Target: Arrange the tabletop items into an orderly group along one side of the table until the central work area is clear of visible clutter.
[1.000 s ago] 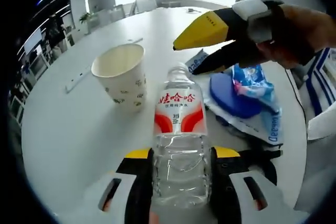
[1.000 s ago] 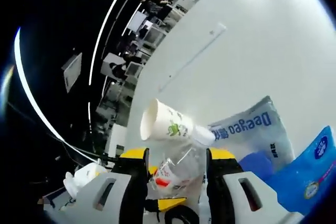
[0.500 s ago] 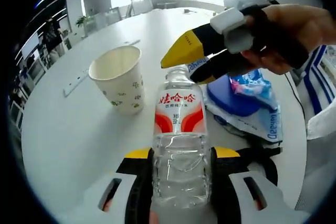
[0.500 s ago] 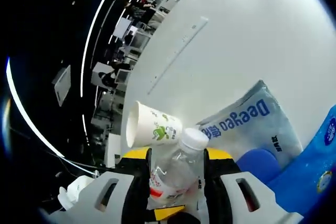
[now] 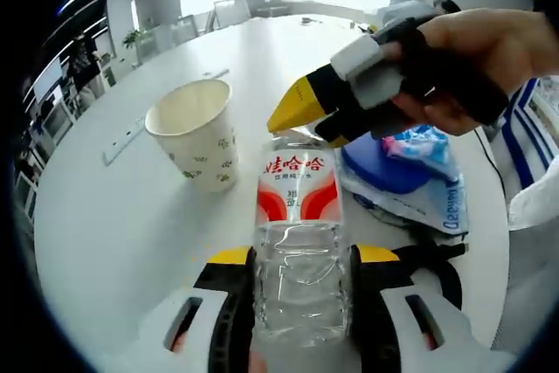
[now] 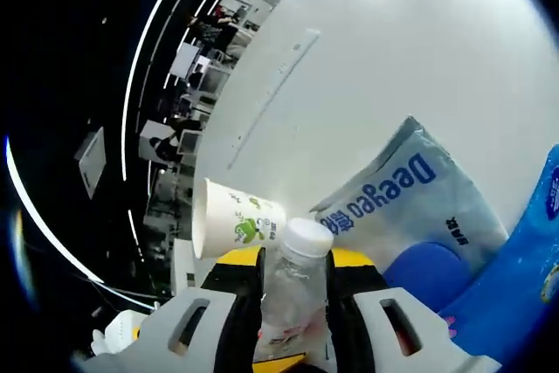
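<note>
Bottle work is the step in hand: the left tool point(image 5: 301, 281) clamps the body of the clear water bottle point(image 5: 300, 242), red-and-white label up, upright over the white surface point(image 5: 113, 216). The right tool point(image 5: 307, 115), held in a person's hand point(image 5: 476, 63), sits at the bottle's cap point(image 6: 306, 238), its jaws standing either side of the neck; whether they press it I cannot tell. A printed paper cup point(image 5: 194, 133) stands just beside the bottle, and a Deeyeo tissue pack point(image 6: 406, 203) with a blue pouch point(image 6: 524, 281) lies on the bottle's other side. Next, probably, comes closing on the cap or neck, then parking the bottle beside the cup.
</note>
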Tool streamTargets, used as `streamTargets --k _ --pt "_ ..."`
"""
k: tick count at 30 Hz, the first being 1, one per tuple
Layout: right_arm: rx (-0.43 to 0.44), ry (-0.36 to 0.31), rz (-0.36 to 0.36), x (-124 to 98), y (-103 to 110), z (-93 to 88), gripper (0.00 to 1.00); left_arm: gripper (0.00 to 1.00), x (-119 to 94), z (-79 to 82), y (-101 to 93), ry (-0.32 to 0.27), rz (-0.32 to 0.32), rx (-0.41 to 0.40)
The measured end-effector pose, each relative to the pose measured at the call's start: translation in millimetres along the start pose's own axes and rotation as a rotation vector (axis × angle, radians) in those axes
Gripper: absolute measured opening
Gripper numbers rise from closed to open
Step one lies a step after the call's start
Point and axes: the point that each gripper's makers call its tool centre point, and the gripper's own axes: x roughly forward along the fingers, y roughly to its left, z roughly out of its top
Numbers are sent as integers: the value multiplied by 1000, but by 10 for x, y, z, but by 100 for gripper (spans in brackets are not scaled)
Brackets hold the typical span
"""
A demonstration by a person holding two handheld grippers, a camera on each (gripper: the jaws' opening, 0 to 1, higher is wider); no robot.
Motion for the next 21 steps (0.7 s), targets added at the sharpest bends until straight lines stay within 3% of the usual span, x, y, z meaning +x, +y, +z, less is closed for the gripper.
streamTargets --k 5,10,16,21 --pt "57 -23 18 0 -1 28 21 39 -8 -3 11 -11 0 -18" --pt "52 -40 42 -26 27 31 19 39 -14 -5 0 -17 -1 -20" --pt "23 -64 74 -109 97 33 18 39 -36 -9 -21 -35 5 1" --pt "-81 -109 131 -224 304 52 18 38 -70 0 -12 -60 27 22"
